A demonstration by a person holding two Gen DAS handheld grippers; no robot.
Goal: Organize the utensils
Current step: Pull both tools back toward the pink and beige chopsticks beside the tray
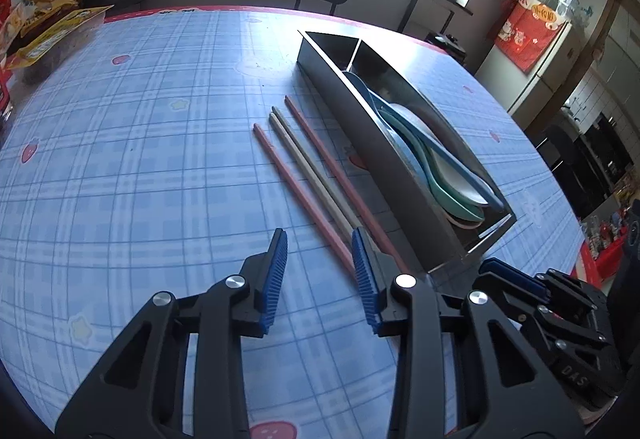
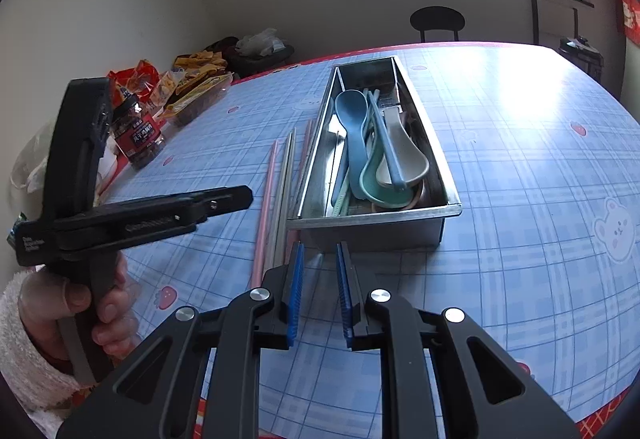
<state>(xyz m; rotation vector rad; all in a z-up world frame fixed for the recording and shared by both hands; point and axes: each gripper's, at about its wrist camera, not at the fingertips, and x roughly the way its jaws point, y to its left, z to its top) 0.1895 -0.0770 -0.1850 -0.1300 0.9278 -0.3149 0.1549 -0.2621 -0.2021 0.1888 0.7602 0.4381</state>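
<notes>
**Inspector:** State of the left gripper (image 1: 320, 271)?

**Assistant:** Jaws wide apart, holding nothing. It hangs over the near ends of the loose chopsticks. A pink chopstick (image 1: 304, 199) runs toward the gap between its blue pads (image 1: 276, 279); the right-hand finger covers the near ends of the beige chopsticks (image 1: 308, 167) and partly that of a second pink chopstick (image 1: 340, 179).

**Inspector:** The right gripper (image 2: 320, 295)?

**Assistant:** Jaws apart by a narrower gap, also holding nothing. It sits just before the near end wall of the steel utensil tray (image 2: 372, 231); whether it touches the tablecloth cannot be told.

**Inspector:** Where are the utensils?

**Assistant:** The four chopsticks lie side by side on the blue plaid tablecloth (image 1: 140, 159), just left of the tray and roughly parallel to its long wall. Inside the tray lie a blue spoon (image 2: 354, 127), a teal spoon (image 2: 374, 179) and a cream spoon (image 2: 408, 155), overlapping, with several chopsticks among them.

**Inspector:** Beyond that?

**Assistant:** Snack packets (image 2: 192, 79) and a jar (image 2: 138, 135) at the table's far left edge; a dark stool (image 2: 437, 21) beneath the window.
</notes>
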